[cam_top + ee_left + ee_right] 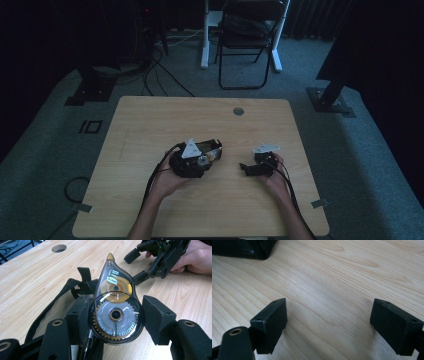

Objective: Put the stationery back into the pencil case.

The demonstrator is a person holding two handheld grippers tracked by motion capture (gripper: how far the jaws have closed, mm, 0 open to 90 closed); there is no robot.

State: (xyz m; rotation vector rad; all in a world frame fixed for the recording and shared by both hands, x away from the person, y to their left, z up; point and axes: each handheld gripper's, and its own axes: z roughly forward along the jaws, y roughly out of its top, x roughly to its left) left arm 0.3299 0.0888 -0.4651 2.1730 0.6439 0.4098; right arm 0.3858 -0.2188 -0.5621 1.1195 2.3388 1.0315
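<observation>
Black pouch (75, 290) lying open on the wooden worktop (30, 277), correction tape (115, 312) just above it, clamped between the left claw (115, 317) pads, right claw (329, 325) released, jaws wide over bare wood, well apart from pouch

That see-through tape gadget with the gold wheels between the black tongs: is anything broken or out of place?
Nothing looks damaged. The clear teardrop-shaped correction tape dispenser with gold gears sits between the left tongs, tip pointing away, above a black mesh pencil case on the light wooden table. Whether both pads press on it is unclear. The right tongs stand open, holding nothing.
</observation>
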